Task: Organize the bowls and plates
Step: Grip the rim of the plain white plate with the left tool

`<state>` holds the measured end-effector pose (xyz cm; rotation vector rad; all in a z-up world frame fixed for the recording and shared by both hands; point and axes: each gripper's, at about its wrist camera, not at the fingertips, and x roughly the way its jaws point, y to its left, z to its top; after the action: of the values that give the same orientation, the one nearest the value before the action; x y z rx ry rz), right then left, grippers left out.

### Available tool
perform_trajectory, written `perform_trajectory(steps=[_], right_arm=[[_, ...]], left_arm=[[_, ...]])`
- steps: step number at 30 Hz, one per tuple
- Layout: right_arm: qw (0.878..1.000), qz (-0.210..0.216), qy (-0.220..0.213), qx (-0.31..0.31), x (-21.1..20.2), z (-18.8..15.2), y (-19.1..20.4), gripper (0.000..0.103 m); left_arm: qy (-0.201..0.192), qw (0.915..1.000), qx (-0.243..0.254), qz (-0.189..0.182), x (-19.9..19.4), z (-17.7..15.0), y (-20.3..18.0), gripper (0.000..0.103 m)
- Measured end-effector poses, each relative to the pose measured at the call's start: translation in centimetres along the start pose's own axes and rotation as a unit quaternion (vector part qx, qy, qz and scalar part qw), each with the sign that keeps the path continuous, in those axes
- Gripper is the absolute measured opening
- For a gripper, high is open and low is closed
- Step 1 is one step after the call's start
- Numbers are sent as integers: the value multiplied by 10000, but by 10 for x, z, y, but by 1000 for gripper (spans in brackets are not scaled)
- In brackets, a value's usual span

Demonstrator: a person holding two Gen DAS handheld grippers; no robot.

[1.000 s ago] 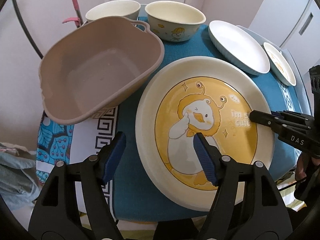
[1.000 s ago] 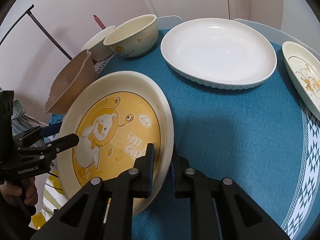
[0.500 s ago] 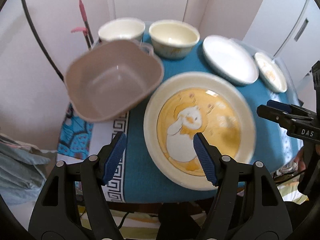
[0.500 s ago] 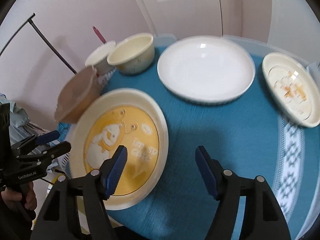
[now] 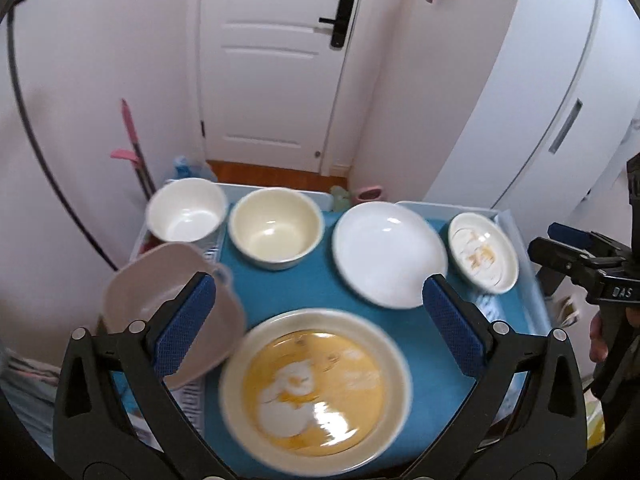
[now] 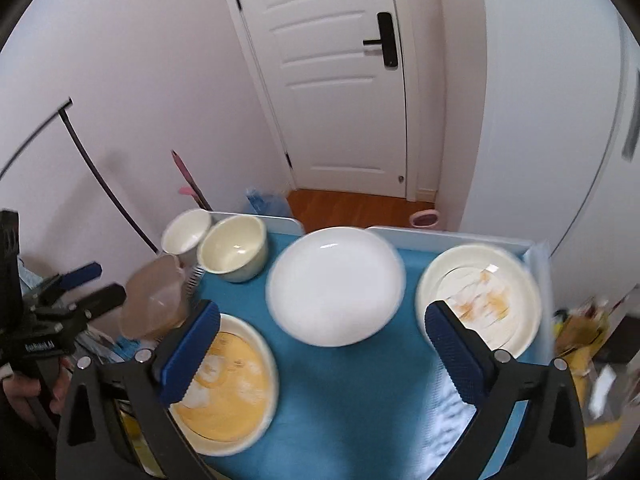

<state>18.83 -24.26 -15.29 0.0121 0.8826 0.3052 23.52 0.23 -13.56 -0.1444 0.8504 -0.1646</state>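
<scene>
Since a second earlier, both grippers had let go of the yellow duck plate (image 5: 316, 390) and drawn up and back from it; the right gripper (image 6: 326, 354), which had been pinched on the plate's rim, was now clear of it, and the whole table (image 6: 352, 420) had come into view with the door behind. The left gripper (image 5: 320, 326) had its jaws opening to their widest, with nothing between the pads. The right gripper's jaws were opening too, and likewise held nothing.

The duck plate lay flat on the blue cloth at the near edge of the table, just below and ahead of the left gripper's fingers and off to the lower left of the right gripper's. The left hand looked the nearer to it. The white plate (image 6: 334, 286) lay behind it toward the middle, and the small printed plate (image 6: 480, 298) sat at the far right, nearest the right gripper's right-hand finger. Two bowls, a white bowl (image 5: 186, 210) and a cream bowl (image 5: 276, 228), stood side by side at the back left, with the tan tub (image 5: 168, 308) just in front of them, beside the duck plate. For stacking plates, the right hand seemed better placed for the two plain-side plates.

Readable writing was scant: "DAS" on the right gripper's body in the left view, and what looked like "GenRobot.AI" on the left gripper's in the right view. The plate's lettering was blurred.
</scene>
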Motion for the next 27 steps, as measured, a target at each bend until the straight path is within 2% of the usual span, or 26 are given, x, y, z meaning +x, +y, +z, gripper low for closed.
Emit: perform_trajectory(steps=[4, 9, 14, 16, 19, 21, 27], right_arm=[[9995, -36, 9, -315, 13, 27, -26, 102], [9936, 549, 760, -625, 69, 48, -64, 102], [9790, 1108, 1453, -907, 130, 50, -88, 102], [9706, 1354, 1698, -1043, 156, 50, -93, 98], [9602, 1523, 1972, -1262, 180, 44, -92, 84], [9538, 1656, 2115, -1348, 194, 42, -92, 71], [9389, 1932, 2436, -1473, 223, 34, -90, 55]], left_arm=[[175, 9996, -199, 4, 27, 9, -20, 103], [791, 9944, -706, 20, 80, 7, -32, 103], [1342, 9838, -1171, 195, 133, -8, -33, 103], [1501, 9801, -1265, 308, 153, -12, -33, 102], [1664, 9759, -1348, 419, 175, -16, -32, 97], [1750, 9738, -1389, 430, 186, -18, -31, 89], [1955, 9697, -1388, 462, 207, -28, -29, 84]])
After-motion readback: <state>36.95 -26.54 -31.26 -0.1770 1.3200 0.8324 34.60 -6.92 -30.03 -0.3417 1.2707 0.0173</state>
